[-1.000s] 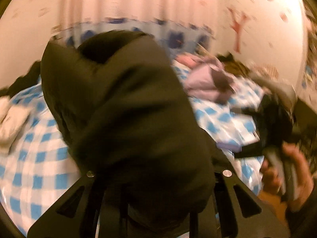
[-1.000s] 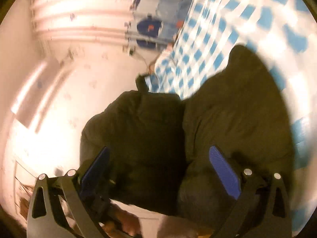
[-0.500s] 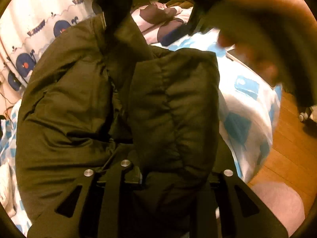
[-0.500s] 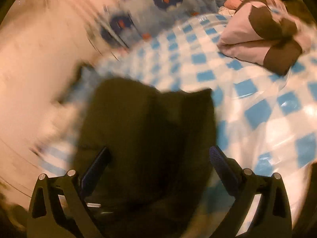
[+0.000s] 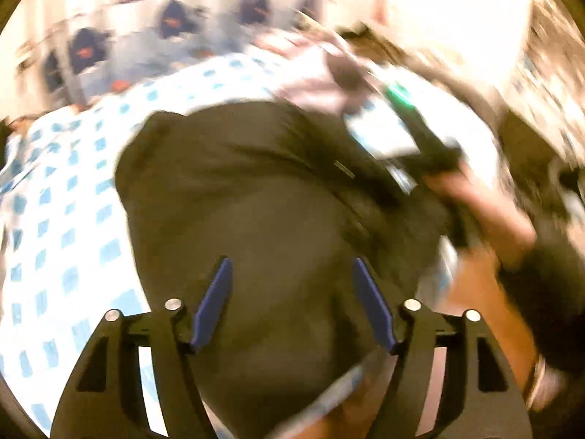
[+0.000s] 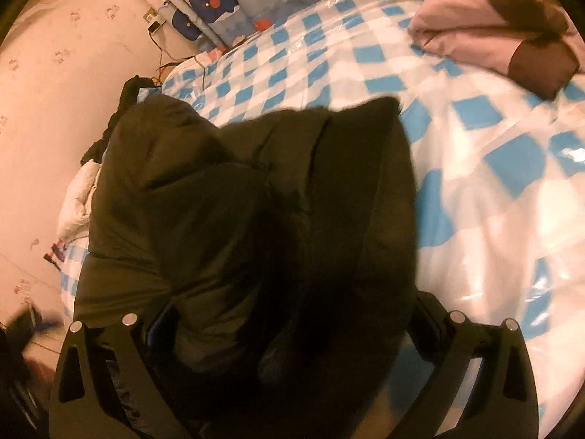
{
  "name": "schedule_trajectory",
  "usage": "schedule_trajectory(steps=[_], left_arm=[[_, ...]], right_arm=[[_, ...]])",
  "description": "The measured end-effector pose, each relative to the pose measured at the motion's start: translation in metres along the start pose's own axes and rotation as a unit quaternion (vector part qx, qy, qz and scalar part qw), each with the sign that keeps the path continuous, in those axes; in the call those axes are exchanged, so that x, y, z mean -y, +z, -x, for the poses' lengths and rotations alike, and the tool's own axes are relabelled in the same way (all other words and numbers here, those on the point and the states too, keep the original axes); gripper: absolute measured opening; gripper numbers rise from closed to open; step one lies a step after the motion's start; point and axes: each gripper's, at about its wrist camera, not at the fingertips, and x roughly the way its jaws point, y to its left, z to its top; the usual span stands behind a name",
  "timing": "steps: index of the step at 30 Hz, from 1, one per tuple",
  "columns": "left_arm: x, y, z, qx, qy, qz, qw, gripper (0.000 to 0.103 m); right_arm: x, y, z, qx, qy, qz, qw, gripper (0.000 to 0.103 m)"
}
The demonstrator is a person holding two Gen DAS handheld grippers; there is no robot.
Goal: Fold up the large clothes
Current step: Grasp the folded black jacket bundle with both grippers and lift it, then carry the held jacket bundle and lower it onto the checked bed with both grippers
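Note:
A dark padded jacket [image 5: 256, 201] lies bunched on the blue-and-white checked bed cover [image 5: 55, 219]. My left gripper [image 5: 290, 259] hovers over its near end. Its jaws are opening, both blue pads show, and the jacket lies under the gap untouched by them. At the jacket's right edge a hand [image 5: 486, 216] holds the other gripper. In the right wrist view the jacket [image 6: 256, 190] is heaped over my right gripper [image 6: 292, 311]. Its fingers [image 6: 424, 314] stand wide apart, their pads mostly hidden by fabric.
A folded pink and brown garment [image 6: 493, 18] rests farther back on the bed cover [image 6: 493, 219]. A whale-print curtain [image 6: 219, 0] hangs behind the bed. A white garment [image 6: 76, 197] lies at the bed's left edge by the wall. Wooden floor [image 5: 471, 292] shows at the right.
My left jaws, clamped on the jacket before, have spread so the blue pads show. The jacket has come down from hanging onto the bed. Fabric now covers the right gripper's pads.

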Motion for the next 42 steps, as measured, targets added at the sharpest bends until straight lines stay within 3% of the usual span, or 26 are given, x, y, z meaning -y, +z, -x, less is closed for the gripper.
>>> schedule_trajectory(steps=[2, 4, 8, 11, 14, 17, 19, 21, 22, 23, 25, 27, 29, 30, 32, 33, 35, 37, 39, 40, 41, 42], left_arm=[[-0.025, 0.015, -0.023, 0.006, -0.008, 0.032, 0.9994, 0.067], [-0.037, 0.017, -0.060, -0.014, -0.011, 0.065, 0.9977, 0.067], [-0.018, 0.016, -0.117, -0.045, 0.000, 0.043, 0.9981, 0.075], [-0.014, 0.016, -0.104, -0.053, -0.018, 0.036, 0.9978, 0.075], [-0.052, 0.006, -0.065, -0.016, -0.035, 0.097, 0.9946, 0.075], [-0.122, -0.021, -0.060, -0.024, -0.051, 0.216, 0.9748, 0.080], [-0.157, -0.047, -0.082, -0.053, -0.103, 0.288, 0.9505, 0.084], [-0.172, -0.070, -0.111, -0.082, -0.189, 0.352, 0.9131, 0.088], [-0.168, -0.073, -0.120, -0.088, -0.222, 0.354, 0.9046, 0.091], [-0.161, -0.073, -0.125, -0.086, -0.237, 0.344, 0.9047, 0.093], [-0.149, -0.068, -0.122, -0.074, -0.236, 0.317, 0.9155, 0.093], [-0.143, -0.059, -0.105, -0.048, -0.235, 0.290, 0.9264, 0.082], [-0.144, -0.049, -0.073, -0.018, -0.212, 0.253, 0.9438, 0.068], [-0.147, -0.046, -0.064, -0.013, -0.201, 0.244, 0.9488, 0.067], [-0.155, -0.044, -0.033, 0.003, -0.160, 0.213, 0.9638, 0.064], [-0.164, -0.047, -0.014, 0.012, -0.136, 0.206, 0.9688, 0.064], [-0.181, -0.057, 0.007, 0.013, -0.108, 0.211, 0.9713, 0.064], [-0.208, -0.079, 0.014, -0.019, -0.081, 0.237, 0.9680, 0.067], [-0.236, -0.103, -0.003, -0.075, -0.067, 0.275, 0.9561, 0.069], [-0.250, -0.121, -0.006, -0.086, -0.066, 0.308, 0.9452, 0.069], [-0.256, -0.128, -0.003, -0.077, -0.065, 0.328, 0.9392, 0.069], [-0.261, -0.130, 0.007, -0.060, -0.054, 0.335, 0.9387, 0.069]], right_arm=[[-0.005, -0.002, 0.007, 0.000, -0.030, 0.016, 0.999, 0.097], [-0.008, -0.004, 0.011, 0.001, -0.059, 0.030, 0.998, 0.097], [-0.005, -0.012, 0.003, -0.012, -0.125, 0.055, 0.990, 0.097], [-0.006, -0.016, -0.001, -0.019, -0.145, 0.059, 0.988, 0.097], [-0.017, -0.020, 0.012, -0.001, -0.182, 0.077, 0.980, 0.097], [-0.022, -0.024, 0.003, -0.007, -0.193, 0.086, 0.977, 0.097], [-0.018, -0.021, -0.009, -0.021, -0.165, 0.066, 0.984, 0.097], [-0.011, -0.021, -0.019, -0.030, -0.131, 0.039, 0.990, 0.097], [-0.009, -0.023, -0.022, -0.029, -0.113, 0.034, 0.993, 0.097], [-0.010, -0.023, -0.025, -0.028, -0.105, 0.032, 0.994, 0.097], [-0.016, -0.024, -0.028, -0.016, -0.096, 0.034, 0.995, 0.097], [-0.028, -0.020, -0.033, -0.003, -0.088, 0.043, 0.995, 0.097], [-0.048, -0.010, -0.040, 0.010, -0.091, 0.056, 0.994, 0.098], [-0.056, -0.005, -0.043, 0.015, -0.090, 0.061, 0.994, 0.098], [-0.085, 0.005, -0.053, 0.018, -0.033, 0.082, 0.996, 0.095], [-0.105, 0.007, -0.061, 0.014, -0.046, 0.108, 0.993, 0.095], [-0.144, 0.007, -0.082, -0.004, -0.057, 0.156, 0.986, 0.095], [-0.157, 0.004, -0.106, -0.029, -0.054, 0.165, 0.984, 0.095], [-0.149, 0.003, -0.125, -0.048, -0.040, 0.159, 0.985, 0.096], [-0.143, 0.003, -0.128, -0.055, -0.021, 0.146, 0.988, 0.096], [-0.136, 0.004, -0.130, -0.062, -0.003, 0.134, 0.989, 0.096], [-0.132, 0.004, -0.130, -0.063, 0.008, 0.129, 0.990, 0.096]])
